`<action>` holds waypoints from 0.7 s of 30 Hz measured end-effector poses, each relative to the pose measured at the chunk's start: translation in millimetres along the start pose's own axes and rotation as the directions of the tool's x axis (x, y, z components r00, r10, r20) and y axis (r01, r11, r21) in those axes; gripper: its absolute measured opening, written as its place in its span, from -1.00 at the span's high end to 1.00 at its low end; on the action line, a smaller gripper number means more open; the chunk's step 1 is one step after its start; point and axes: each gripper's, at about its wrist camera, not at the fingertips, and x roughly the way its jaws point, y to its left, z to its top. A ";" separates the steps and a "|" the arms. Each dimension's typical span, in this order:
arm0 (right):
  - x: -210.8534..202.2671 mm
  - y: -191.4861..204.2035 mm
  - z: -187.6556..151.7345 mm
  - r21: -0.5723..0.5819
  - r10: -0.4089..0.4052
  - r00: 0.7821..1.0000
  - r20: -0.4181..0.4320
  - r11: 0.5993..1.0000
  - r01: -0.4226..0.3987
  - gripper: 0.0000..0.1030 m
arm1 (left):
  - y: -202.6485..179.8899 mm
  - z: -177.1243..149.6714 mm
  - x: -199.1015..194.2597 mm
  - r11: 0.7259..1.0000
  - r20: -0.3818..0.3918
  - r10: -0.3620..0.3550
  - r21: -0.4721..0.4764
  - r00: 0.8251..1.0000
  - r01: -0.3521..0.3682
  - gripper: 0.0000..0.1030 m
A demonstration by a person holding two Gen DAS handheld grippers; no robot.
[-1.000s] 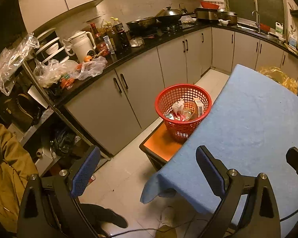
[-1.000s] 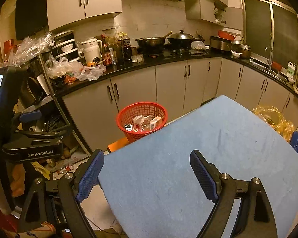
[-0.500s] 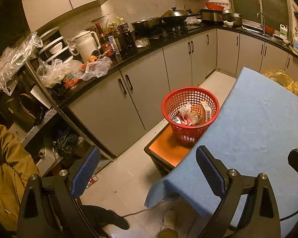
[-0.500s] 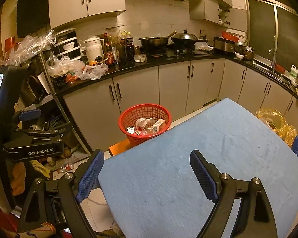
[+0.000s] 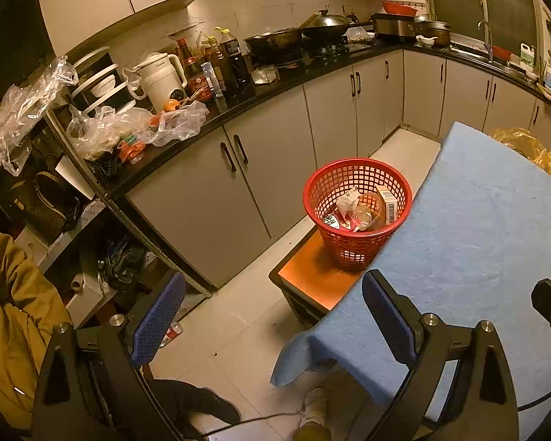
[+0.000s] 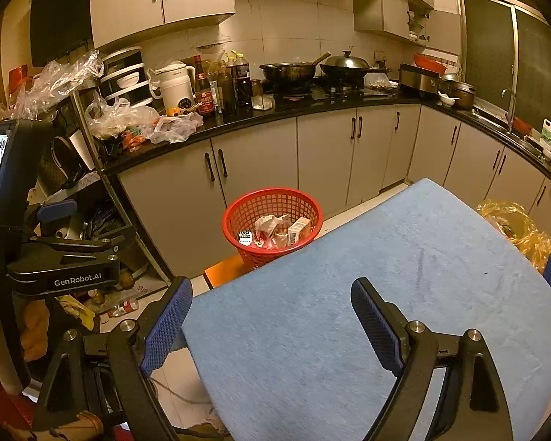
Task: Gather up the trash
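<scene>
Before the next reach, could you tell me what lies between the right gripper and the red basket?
Only bare blue cloth lies between the right gripper and the basket, as the right wrist view shows.

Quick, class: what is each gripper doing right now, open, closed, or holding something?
Left gripper: open, holding nothing.
Right gripper: open, holding nothing.

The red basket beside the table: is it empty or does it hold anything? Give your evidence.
Not empty. The red basket stands upright and holds trash: a small carton, crumpled wrappers and other packaging, filling it only partly.
</scene>
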 end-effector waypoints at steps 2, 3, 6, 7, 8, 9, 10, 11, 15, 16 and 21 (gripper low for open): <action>2.1 1.5 -0.1 0.000 0.000 1.000 -0.004 1.000 0.000 -0.77 | 2.3 -0.2 1.9 1.000 -0.003 0.003 -0.002 1.000 -0.003 -0.87; 2.8 2.2 0.1 -0.002 0.001 1.000 -0.005 1.000 -0.001 -0.77 | 3.2 -0.5 3.0 1.000 -0.006 0.002 -0.004 1.000 -0.002 -0.87; 5.3 6.4 0.1 -0.007 0.001 1.000 -0.011 1.000 -0.001 -0.77 | 10.0 -2.1 8.4 1.000 -0.012 0.004 -0.010 1.000 -0.004 -0.87; 6.1 8.0 0.3 -0.008 0.001 1.000 -0.013 1.000 -0.001 -0.77 | 11.7 -2.6 9.3 1.000 -0.013 0.004 -0.014 1.000 -0.004 -0.87; 6.8 8.9 0.2 -0.009 0.002 1.000 -0.015 1.000 -0.002 -0.77 | 13.7 -3.3 10.3 1.000 -0.014 0.005 -0.015 1.000 -0.005 -0.87; 7.6 10.0 0.1 -0.010 0.002 1.000 -0.017 1.000 -0.002 -0.77 | 15.1 -3.8 11.1 1.000 -0.014 0.006 -0.017 1.000 -0.006 -0.87; 8.0 11.2 -0.9 -0.011 0.002 1.000 -0.018 1.000 -0.002 -0.77 | 15.9 -4.8 11.4 1.000 -0.015 0.007 -0.017 1.000 -0.007 -0.87; 8.4 11.8 -1.0 -0.012 0.002 1.000 -0.019 1.000 -0.002 -0.77 | 16.7 -5.6 12.1 1.000 -0.017 0.007 -0.018 1.000 -0.007 -0.87; 9.5 15.9 -0.9 -0.015 0.002 1.000 -0.022 1.000 -0.003 -0.77 | 18.6 -6.8 12.4 1.000 -0.019 0.009 -0.020 1.000 -0.009 -0.87; 10.1 17.3 -0.5 -0.018 0.003 1.000 -0.023 1.000 -0.004 -0.77 | 19.2 -7.0 12.6 1.000 -0.019 0.009 -0.021 1.000 -0.010 -0.87; 11.5 20.7 -0.2 -0.024 0.006 1.000 -0.027 1.000 -0.007 -0.77 | 23.7 -9.4 12.3 1.000 -0.021 0.010 -0.023 1.000 -0.010 -0.87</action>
